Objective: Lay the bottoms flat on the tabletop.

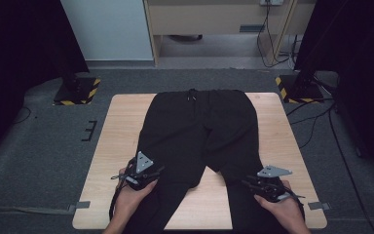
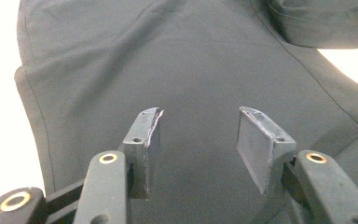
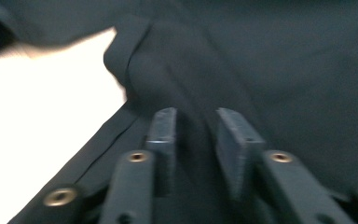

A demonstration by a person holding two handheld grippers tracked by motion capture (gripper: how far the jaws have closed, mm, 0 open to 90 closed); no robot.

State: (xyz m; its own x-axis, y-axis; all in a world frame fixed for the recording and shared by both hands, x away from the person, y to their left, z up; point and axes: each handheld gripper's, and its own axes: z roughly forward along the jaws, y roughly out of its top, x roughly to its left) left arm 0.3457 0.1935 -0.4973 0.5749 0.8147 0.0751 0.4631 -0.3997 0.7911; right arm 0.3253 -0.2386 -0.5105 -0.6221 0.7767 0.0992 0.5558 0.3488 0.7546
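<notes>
A pair of black trousers [image 1: 199,131] lies flat on the wooden table [image 1: 121,126], waistband and drawstring at the far edge and legs running toward me. My left gripper [image 1: 157,170] rests on the left leg near the front, and its jaws [image 2: 199,126] stand apart over smooth fabric [image 2: 168,60] with nothing between them. My right gripper [image 1: 247,183] sits on the right leg by its inner edge. Its view is blurred, and its jaws [image 3: 196,126] show a narrow gap above a raised fold of the cloth [image 3: 284,70].
Two black-and-yellow striped stand bases [image 1: 78,91] [image 1: 297,87] flank the table's far corners. Cables [image 1: 321,122] trail over the grey floor at the right. A wooden cabinet [image 1: 214,19] stands at the back. Bare table shows between the legs [image 1: 209,195].
</notes>
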